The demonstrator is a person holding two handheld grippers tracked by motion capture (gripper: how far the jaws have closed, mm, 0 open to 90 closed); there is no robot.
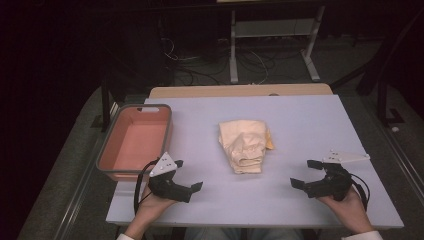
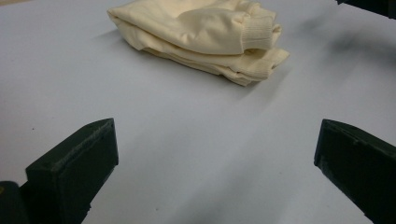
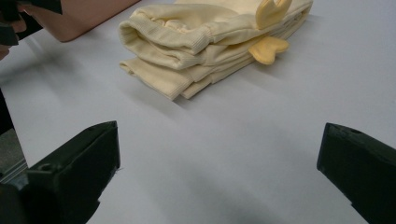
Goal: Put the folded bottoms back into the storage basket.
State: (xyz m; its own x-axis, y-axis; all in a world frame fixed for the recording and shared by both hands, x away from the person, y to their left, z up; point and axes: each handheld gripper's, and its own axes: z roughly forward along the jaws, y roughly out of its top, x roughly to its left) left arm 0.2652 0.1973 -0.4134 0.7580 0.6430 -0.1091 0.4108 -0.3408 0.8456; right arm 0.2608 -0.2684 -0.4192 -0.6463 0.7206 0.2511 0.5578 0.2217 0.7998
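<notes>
High view: a folded pale-yellow garment [image 1: 244,145] is lying at the centre of the frame on the white bench [image 1: 300,120], with a salmon-coloured bin [image 1: 135,141] sitting empty at the left edge of the bench, well apart from the garment. The left tool [image 1: 191,175] is resting in a hand at the lower left of the frame, its jaws standing wide apart with nothing between them and pointing toward the right. The right tool [image 1: 303,173] is sitting in the other hand at the lower right, its jaws likewise standing wide apart and empty, pointing toward the left. Both tools are lying near the garment without touching it. Left gripper view: the garment [image 2: 205,35] is occupying the upper centre of the frame, ribbed cuffs facing right, with bare bench [image 2: 187,140] between it and the two black jaws at the lower corners. Right gripper view: the garment [image 3: 205,42] is lying at the upper centre, a darker yellow patch [image 3: 268,49] showing on its right side.
</notes>
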